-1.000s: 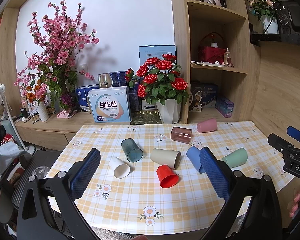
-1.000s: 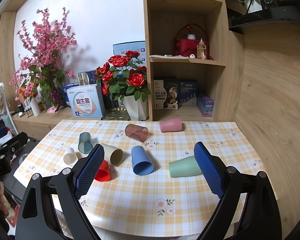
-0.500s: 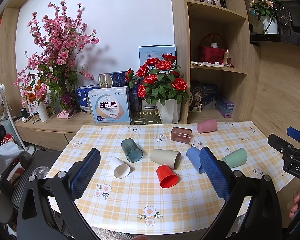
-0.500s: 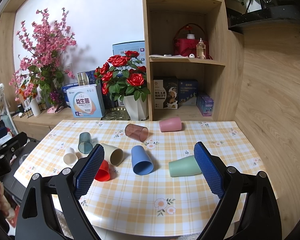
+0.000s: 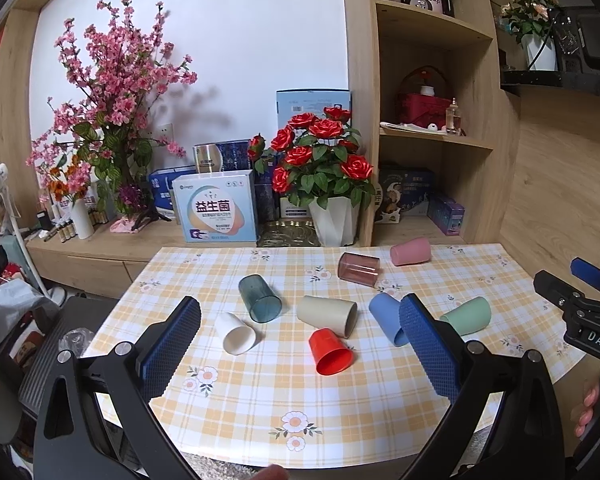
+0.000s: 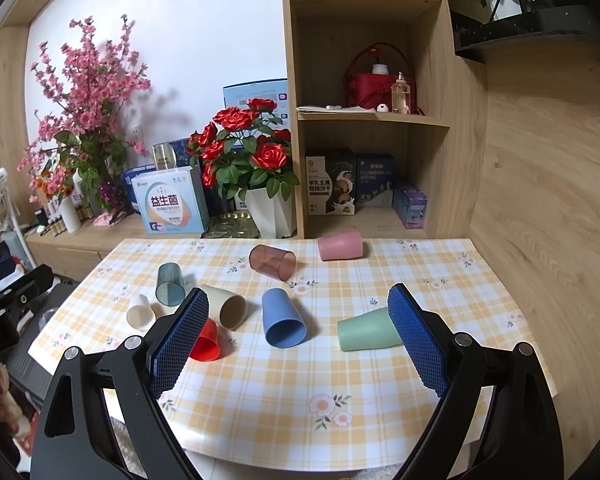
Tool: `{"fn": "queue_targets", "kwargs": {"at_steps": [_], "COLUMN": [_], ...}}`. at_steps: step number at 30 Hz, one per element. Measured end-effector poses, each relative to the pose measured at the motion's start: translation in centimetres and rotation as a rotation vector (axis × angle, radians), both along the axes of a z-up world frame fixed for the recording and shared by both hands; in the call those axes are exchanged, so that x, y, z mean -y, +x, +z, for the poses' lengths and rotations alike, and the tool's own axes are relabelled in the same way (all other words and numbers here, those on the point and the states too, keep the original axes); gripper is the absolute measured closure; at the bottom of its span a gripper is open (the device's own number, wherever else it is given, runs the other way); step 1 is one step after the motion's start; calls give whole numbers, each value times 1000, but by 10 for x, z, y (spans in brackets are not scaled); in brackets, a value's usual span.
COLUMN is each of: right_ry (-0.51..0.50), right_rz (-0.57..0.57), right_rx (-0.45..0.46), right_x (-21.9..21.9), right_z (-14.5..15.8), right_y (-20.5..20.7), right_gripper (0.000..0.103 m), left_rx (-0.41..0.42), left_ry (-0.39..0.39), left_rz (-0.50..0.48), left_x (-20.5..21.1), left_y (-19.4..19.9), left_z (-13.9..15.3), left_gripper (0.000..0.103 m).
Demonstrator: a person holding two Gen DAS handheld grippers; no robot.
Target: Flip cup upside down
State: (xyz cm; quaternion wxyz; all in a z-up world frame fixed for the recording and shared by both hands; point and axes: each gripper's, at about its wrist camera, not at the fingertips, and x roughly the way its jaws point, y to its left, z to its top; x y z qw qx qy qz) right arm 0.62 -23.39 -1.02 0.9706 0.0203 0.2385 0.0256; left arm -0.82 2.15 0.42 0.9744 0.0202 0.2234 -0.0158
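Several cups lie on their sides on the checked table (image 5: pixel 260 408): a white cup (image 5: pixel 236 333), a dark teal clear cup (image 5: pixel 259 298), a beige cup (image 5: pixel 327 315), a red cup (image 5: pixel 330 352), a blue cup (image 6: pixel 282 319), a mint green cup (image 6: pixel 366 330), a brown clear cup (image 6: pixel 272 261) and a pink cup (image 6: pixel 339 244). My left gripper (image 5: pixel 300 344) is open and empty, above the table's near edge before the red cup. My right gripper (image 6: pixel 298 340) is open and empty, near the blue and green cups.
A white pot of red roses (image 5: pixel 334 222) and boxes (image 5: pixel 220 212) stand on the sideboard behind the table. A wooden shelf unit (image 6: pixel 364 120) rises at the back right. A pink blossom plant (image 5: pixel 108 128) stands at the back left.
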Motion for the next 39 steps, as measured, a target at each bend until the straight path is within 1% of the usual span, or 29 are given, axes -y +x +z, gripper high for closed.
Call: {"fn": "queue_targets", "kwargs": {"at_steps": [4, 8, 13, 16, 18, 23, 25, 29, 31, 33, 35, 36, 39], "right_ry": [16, 41, 27, 21, 23, 12, 5, 45, 38, 35, 28, 23, 12], "right_rz": [-9, -21, -54, -63, -59, -34, -37, -45, -66, -82, -96, -95, -100], "right_rx": [-10, -52, -87, -100, -129, -191, -202, -224, -238, -254, -273, -280, -296], "right_x": [5, 23, 47, 60, 65, 69, 70, 75, 77, 79, 80, 80, 83], "right_z": [-4, -10, -23, -32, -42, -63, -69, -80, -85, -91, -98, -102, -110], "right_y": [7, 24, 47, 64, 77, 111, 121, 142, 152, 160, 168, 171, 179], "right_gripper": [15, 15, 15, 15, 15, 15, 15, 15, 15, 15, 15, 15, 15], "left_rx": [12, 11, 5, -13, -23, -84, -112, -172, -205, -224, -260, -287, -336], "left_ry": [-33, -73, -34, -30, -26, -32, -25, -13, -27, -40, -82, -116, -149], "left_rz": [-18, -25, 12, 29, 50, 80, 85, 82, 74, 93, 109, 113, 135], "left_x": [-8, -16, -25, -33, -38, -50, -53, -57, -60, -64, -70, -73, -78], "left_y": [6, 24, 47, 62, 70, 96, 107, 127, 138, 148, 163, 172, 200], "left_z": [-1, -4, -14, -23, -29, -49, -58, -76, -83, -88, -94, -97, -104], "left_gripper": [6, 6, 6, 6, 6, 6, 6, 6, 6, 6, 6, 6, 6]}}
